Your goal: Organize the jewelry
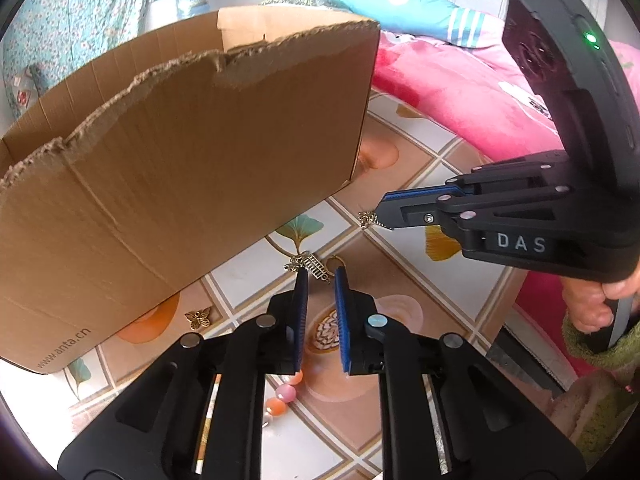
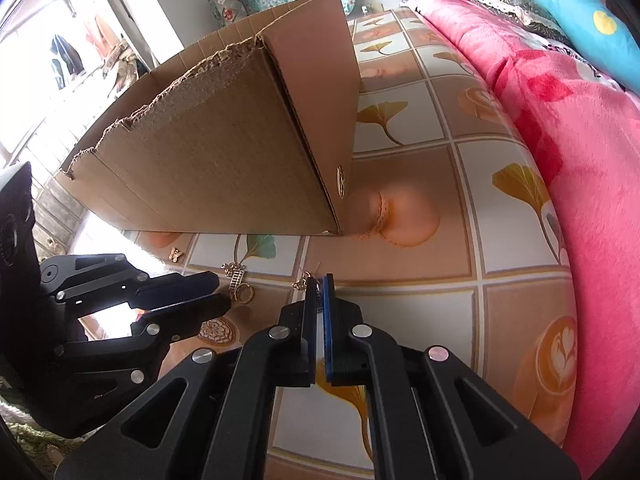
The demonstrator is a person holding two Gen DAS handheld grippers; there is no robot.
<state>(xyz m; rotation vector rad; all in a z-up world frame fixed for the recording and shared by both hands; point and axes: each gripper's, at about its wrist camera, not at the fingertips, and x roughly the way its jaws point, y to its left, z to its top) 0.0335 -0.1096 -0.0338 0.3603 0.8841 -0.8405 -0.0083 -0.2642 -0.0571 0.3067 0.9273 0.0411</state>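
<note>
Gold chain (image 1: 367, 218) dangles from the clamped tips of the right gripper (image 1: 386, 216) beside the cardboard box (image 1: 180, 160) corner; the thin pinch could slip, while the left gripper (image 1: 321, 276), jaws narrowly apart, straddles a ladder charm (image 1: 316, 267).

Plain brown cardboard box (image 1: 192, 152); gold charms (image 1: 312, 266); peach-and-white leaf-patterned tablecloth (image 2: 460, 184); pink blanket (image 2: 580, 140); black, blue-padded left gripper (image 1: 321, 276).

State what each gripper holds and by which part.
The right gripper pinches a small gold chain piece by one end. The left gripper holds nothing yet; its fingers straddle a gold abacus charm.
</note>
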